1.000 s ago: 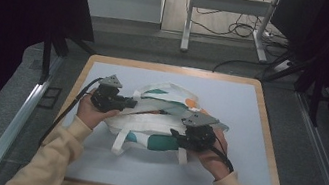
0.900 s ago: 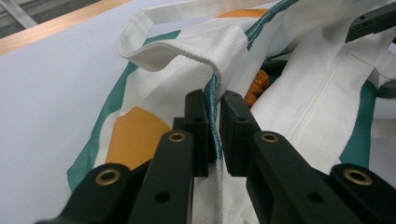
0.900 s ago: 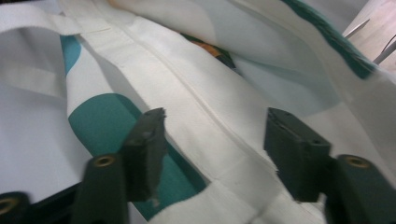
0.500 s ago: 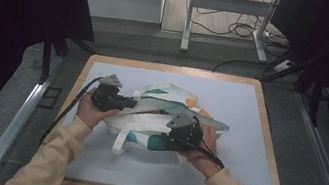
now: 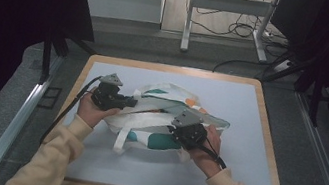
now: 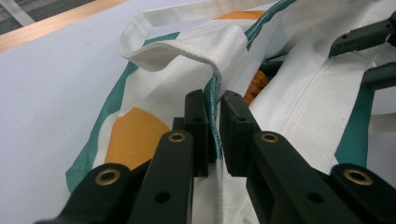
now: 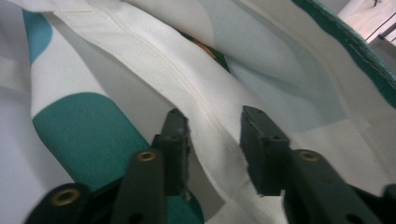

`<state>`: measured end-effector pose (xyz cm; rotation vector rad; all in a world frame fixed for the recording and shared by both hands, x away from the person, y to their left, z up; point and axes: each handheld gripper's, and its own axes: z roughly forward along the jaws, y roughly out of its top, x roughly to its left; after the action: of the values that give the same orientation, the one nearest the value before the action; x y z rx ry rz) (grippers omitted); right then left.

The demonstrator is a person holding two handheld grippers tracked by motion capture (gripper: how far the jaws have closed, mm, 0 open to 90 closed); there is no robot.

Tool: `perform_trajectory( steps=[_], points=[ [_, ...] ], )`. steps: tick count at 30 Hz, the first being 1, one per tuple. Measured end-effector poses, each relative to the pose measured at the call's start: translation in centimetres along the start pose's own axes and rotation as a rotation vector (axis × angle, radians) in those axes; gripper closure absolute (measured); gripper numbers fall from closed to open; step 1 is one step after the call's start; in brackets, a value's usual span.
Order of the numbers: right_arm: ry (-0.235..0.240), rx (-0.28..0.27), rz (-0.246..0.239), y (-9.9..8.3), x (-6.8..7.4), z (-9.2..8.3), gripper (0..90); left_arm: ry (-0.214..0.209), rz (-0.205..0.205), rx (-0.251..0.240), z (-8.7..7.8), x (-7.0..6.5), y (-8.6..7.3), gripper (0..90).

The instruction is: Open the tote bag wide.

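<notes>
A white tote bag (image 5: 158,118) with teal and orange patches lies crumpled in the middle of the pale mat (image 5: 244,103). My left gripper (image 5: 133,101) is at the bag's left side and is shut on its teal-stitched rim (image 6: 212,91), which stands pinched between the pads. My right gripper (image 5: 170,130) rests on the bag's front right part. Its jaws have just been closing. In the right gripper view they (image 7: 212,122) still stand apart, straddling a stitched seam (image 7: 201,100) of the white cloth, which is not pinched.
The mat covers a table with a wooden rim (image 5: 272,146). A white strap (image 5: 120,141) of the bag trails toward the front. Metal rails (image 5: 15,123) run along both sides, and cables (image 5: 243,32) lie on the floor behind.
My right gripper has shifted a little to the left, further onto the bag. The left gripper and the rim it grips have stayed where they were.
</notes>
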<state>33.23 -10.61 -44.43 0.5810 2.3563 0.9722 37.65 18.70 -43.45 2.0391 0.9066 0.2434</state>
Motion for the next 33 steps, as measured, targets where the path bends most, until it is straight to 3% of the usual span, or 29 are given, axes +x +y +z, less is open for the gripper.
perform_trajectory(
  steps=[3, 5, 14, 23, 33],
  points=[
    [0.035, -0.014, 0.013, -0.1, -0.1, 0.1, 82.9, 0.011, -0.008, 0.000, 0.1, 0.2, 0.1, 82.5],
    [0.058, -0.023, 0.027, -0.2, -0.2, 0.1, 86.0, 0.022, -0.016, -0.002, 0.2, 0.3, 0.2, 82.5],
    [0.127, -0.057, 0.043, -0.7, 0.3, -0.7, 87.7, 0.075, -0.070, -0.004, 1.3, 1.3, 0.8, 82.6],
    [0.247, -0.067, 0.036, -3.0, 2.3, -2.2, 88.0, 0.121, -0.099, -0.024, 2.5, 2.3, 1.5, 82.9],
    [0.298, -0.040, 0.015, -4.7, 3.6, -2.3, 88.2, 0.174, -0.092, -0.005, 3.9, 2.5, 2.1, 82.9]
  ],
)
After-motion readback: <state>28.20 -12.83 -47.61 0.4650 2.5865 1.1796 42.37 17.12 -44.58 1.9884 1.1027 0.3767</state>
